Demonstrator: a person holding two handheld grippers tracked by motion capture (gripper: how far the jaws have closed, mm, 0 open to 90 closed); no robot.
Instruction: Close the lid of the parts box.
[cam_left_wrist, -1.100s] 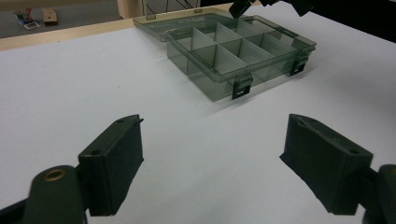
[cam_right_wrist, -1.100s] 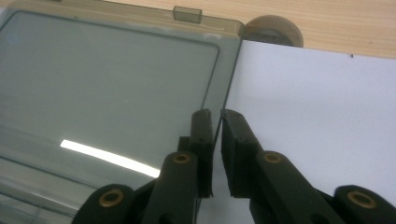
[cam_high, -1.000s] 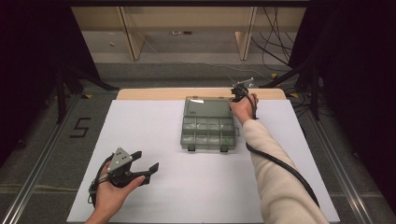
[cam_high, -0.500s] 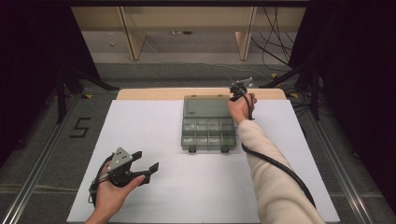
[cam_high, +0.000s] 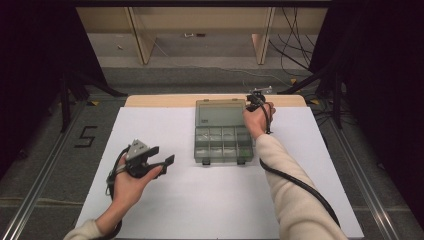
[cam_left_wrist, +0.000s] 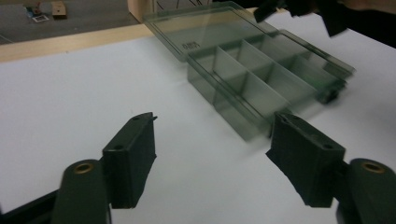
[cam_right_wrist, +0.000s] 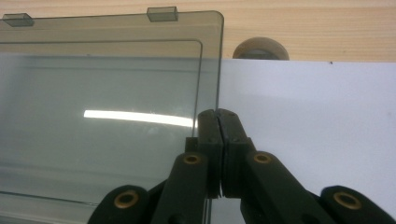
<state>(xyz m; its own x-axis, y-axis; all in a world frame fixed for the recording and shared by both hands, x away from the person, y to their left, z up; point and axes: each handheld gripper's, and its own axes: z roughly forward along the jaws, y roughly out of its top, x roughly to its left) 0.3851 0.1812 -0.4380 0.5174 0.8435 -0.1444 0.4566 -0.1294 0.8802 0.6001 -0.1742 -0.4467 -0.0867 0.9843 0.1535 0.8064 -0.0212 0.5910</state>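
From the high view, a smoky clear compartment box (cam_high: 221, 145) sits near the far middle of the white-covered desk (cam_high: 200, 200), its lid (cam_high: 220, 113) thrown open and lying back toward the wooden far edge. The right gripper (cam_high: 256, 99) is up at the lid's right far corner, the right hand (cam_high: 257, 120) reaching over beside the box. The left gripper (cam_high: 159, 156) hangs low over the near left of the desk, well apart from the box, its jaws spread with nothing between them.

In the left gripper view, the jaws stand wide apart over bare white, and the box (cam_left_wrist: 266, 77) lies beyond them with its dividers showing, somewhat blurred.

In the right gripper view, the jaws are pressed together, pinching the right edge of the lid (cam_right_wrist: 107, 107). A round wooden knob (cam_right_wrist: 259, 48) sits just past the lid's corner.
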